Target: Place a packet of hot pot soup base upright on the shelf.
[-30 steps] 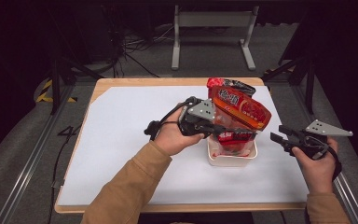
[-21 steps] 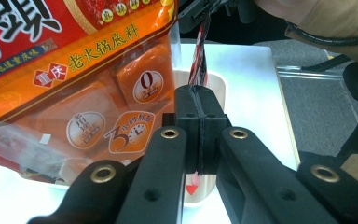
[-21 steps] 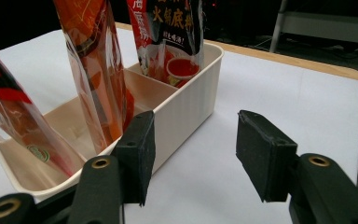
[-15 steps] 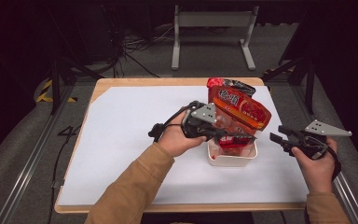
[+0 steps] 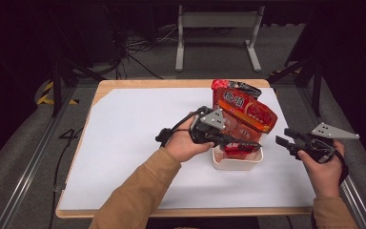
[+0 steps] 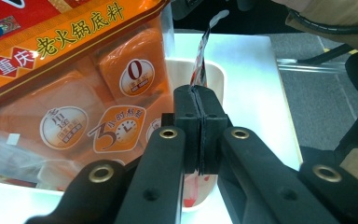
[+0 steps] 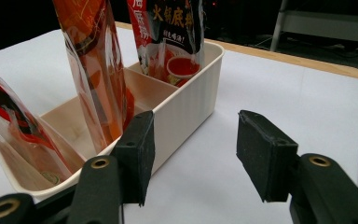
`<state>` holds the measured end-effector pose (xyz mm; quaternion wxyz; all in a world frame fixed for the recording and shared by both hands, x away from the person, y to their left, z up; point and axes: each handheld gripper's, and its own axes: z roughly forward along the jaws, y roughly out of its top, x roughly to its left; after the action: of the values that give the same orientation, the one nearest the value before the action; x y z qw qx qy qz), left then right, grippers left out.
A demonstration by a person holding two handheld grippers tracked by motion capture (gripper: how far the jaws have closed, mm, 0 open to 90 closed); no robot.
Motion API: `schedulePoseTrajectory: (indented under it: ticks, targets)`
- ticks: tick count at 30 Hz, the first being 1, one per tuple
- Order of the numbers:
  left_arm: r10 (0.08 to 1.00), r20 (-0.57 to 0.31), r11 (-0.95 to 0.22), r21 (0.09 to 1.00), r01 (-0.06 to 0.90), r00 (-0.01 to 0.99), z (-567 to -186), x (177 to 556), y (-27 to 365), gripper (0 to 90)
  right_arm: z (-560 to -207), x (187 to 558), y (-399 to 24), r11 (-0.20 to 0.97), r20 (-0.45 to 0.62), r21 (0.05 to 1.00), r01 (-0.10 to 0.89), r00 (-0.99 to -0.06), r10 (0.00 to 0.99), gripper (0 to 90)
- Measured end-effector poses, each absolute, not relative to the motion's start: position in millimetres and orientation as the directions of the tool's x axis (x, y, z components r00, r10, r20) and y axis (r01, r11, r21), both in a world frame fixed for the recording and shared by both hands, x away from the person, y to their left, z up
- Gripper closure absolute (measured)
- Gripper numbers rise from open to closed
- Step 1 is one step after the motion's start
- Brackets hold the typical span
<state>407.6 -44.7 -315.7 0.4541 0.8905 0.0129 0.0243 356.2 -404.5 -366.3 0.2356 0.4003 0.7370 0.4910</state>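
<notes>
High view, left hand-held gripper point(image 5: 253, 143) level, pinching packet point(image 5: 236, 147)

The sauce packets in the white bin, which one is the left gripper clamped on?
The left gripper pinches the edge of the thin red packet standing upright in the white bin, not the big orange hotpot base bag beside it.

Packets point(image 5: 243, 110) stand in tub point(image 5: 236, 163) on table point(image 5: 124, 143).
</notes>
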Motion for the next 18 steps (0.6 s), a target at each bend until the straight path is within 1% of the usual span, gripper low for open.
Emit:
schedulePoseTrajectory:
  ticks: [1,3,4,5,7,9,14,15,18]
  targets:
    - [0.042,0.029,-0.575,0.818,0.000,0.999,-316,409,-45,85.4,-366,356,-404,0.198,0.045,0.913,0.358,-0.569,0.821,47.0]
    - [0.048,0.025,-0.555,0.832,0.005,0.999,-317,409,-44,72.8,-366,356,-404,0.198,0.046,0.912,0.360,-0.568,0.822,47.0]
    - [0.057,0.019,-0.541,0.841,0.015,0.998,-316,410,-43,72.8,-366,356,-404,0.199,0.044,0.912,0.358,-0.569,0.821,47.0]
    - [0.066,0.009,-0.532,0.847,0.028,0.998,-316,411,-42,68.8,-366,356,-404,0.199,0.045,0.912,0.358,-0.569,0.821,47.1]
    - [0.080,0.001,-0.511,0.858,0.040,0.997,-314,411,-40,53.9,-366,356,-404,0.197,0.048,0.911,0.362,-0.568,0.822,46.9]
    - [0.078,-0.010,-0.506,0.861,0.048,0.997,-313,410,-39,52.8,-367,356,-404,0.198,0.047,0.911,0.362,-0.568,0.822,46.8]
    - [0.085,-0.007,-0.491,0.870,0.048,0.996,-312,410,-38,42.7,-367,357,-403,0.201,0.044,0.911,0.360,-0.571,0.820,46.5]
    - [0.086,-0.030,-0.496,0.866,0.069,0.996,-312,409,-38,41.1,-367,357,-403,0.202,0.044,0.911,0.360,-0.571,0.820,46.5]
    - [0.100,-0.027,-0.479,0.875,0.072,0.995,-310,408,-34,36.9,-367,358,-402,0.200,0.047,0.911,0.361,-0.572,0.819,46.3]
